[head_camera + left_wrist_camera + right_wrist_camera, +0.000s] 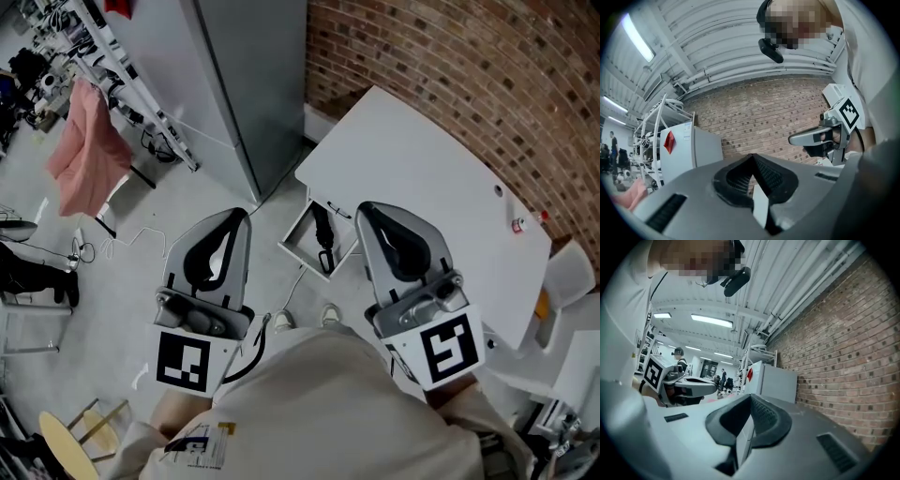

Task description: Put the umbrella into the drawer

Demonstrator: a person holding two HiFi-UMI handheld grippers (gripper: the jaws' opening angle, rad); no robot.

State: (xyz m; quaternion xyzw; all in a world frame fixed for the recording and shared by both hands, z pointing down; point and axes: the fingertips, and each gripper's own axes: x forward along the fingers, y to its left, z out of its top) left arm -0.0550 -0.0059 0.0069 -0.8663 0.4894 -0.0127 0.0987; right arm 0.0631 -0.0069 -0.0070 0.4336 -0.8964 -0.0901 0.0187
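Head view has the black folded umbrella (323, 239) already lying inside the open drawer (296, 246), which sticks out from under the edge of the white table (422, 159). So the putting-in part looks done to me, and the drawer itself stands open.

Both tools are up in the air, well apart from the drawer. The left gripper (236, 219) has its jaws pressed together with nothing between them, and the right gripper (368, 214) is the same: clenched and empty.

On handling, I'd guess a compact umbrella like this is light, with a stiff core under soft, slightly slippery fabric, so it shouldn't crush easily but could slide or twist in a pinch. If it needed shifting, I'd grab across the middle of the bundle, not the loose strap end. It's too small in frame to tell which end is the handle.
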